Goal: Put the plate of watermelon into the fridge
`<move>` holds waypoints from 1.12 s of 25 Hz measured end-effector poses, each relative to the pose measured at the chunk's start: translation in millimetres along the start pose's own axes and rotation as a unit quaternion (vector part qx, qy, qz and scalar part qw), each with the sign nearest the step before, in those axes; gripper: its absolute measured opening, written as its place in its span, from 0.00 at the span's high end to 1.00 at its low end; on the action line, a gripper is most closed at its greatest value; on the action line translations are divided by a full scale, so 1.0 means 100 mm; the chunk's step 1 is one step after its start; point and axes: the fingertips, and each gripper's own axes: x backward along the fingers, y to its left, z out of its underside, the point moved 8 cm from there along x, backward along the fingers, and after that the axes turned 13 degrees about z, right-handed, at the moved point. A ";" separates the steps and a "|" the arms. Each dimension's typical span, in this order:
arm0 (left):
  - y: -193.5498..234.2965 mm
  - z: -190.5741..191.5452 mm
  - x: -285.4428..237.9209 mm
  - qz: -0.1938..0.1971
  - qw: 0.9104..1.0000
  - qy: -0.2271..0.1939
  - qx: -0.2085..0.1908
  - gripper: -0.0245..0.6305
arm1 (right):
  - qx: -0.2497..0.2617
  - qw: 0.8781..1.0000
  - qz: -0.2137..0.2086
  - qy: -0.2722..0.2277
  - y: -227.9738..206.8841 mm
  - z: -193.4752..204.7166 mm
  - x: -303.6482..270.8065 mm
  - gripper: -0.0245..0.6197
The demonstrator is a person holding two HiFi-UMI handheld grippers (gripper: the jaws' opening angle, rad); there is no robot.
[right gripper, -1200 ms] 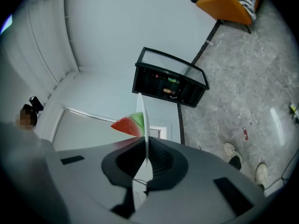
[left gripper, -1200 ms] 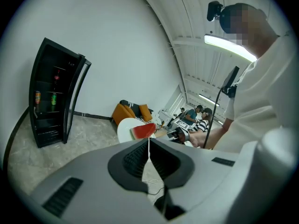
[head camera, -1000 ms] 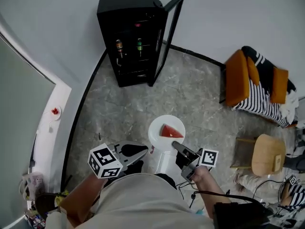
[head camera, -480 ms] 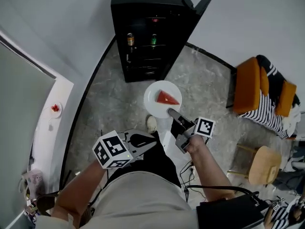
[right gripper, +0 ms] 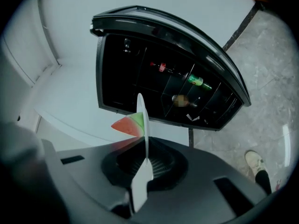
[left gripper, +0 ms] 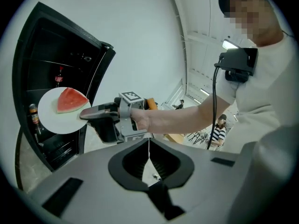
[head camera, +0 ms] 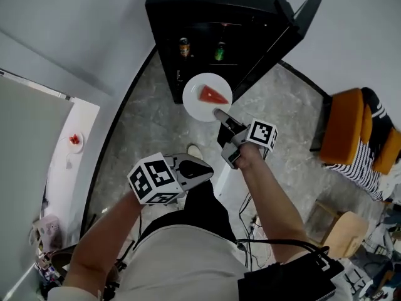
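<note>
While the left tool [head camera: 205,170] hangs pinched together and empty, well short of the fridge [head camera: 207,5], the right tool [head camera: 219,113] clamps the rim of the plate [head camera: 195,102], which carries the watermelon slice [head camera: 213,95], just before the fridge's open front. The carrying step is in hand. Next, I judge, the plate needs holding level as it slides inside, clear of the bottles [head camera: 184,46].

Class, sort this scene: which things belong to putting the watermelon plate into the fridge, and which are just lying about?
Job: plate, watermelon slice, fridge, right gripper holding the plate.
Lying about: orange chair, wooden stool, striped cloth.
</note>
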 end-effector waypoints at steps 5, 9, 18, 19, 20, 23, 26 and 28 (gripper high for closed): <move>0.53 -0.33 0.01 -0.006 1.000 -0.010 -0.002 0.94 | -0.018 1.000 0.004 0.005 -0.07 -0.50 -0.56 0.93; 0.89 -0.52 0.04 -0.014 1.000 -0.018 0.004 0.94 | -0.044 0.999 0.003 0.010 -0.12 -0.81 -1.00 0.93; 1.32 -0.70 0.09 -0.034 0.999 -0.030 0.022 0.94 | -0.100 0.995 0.010 -0.002 -0.18 -1.26 -1.75 0.93; 1.36 -0.72 0.08 -0.034 0.999 -0.031 0.023 0.94 | -0.102 0.995 0.011 -0.003 -0.19 -1.31 -1.81 0.93; 1.40 -0.73 0.08 -0.034 0.999 -0.032 0.024 0.94 | -0.103 0.995 0.013 -0.004 -0.19 -1.34 -1.87 0.93; 1.52 -0.76 0.09 -0.033 0.999 -0.033 0.028 0.94 | -0.103 0.995 0.018 -0.004 -0.20 -1.44 -2.03 0.93; 1.62 -0.77 0.09 -0.030 0.999 -0.028 0.029 0.94 | -0.103 0.994 0.021 -0.005 -0.21 -1.52 -2.17 0.93; 1.67 -0.80 0.11 -0.030 0.999 -0.027 0.027 0.94 | -0.105 0.994 0.024 -0.006 -0.23 -1.58 -2.25 0.93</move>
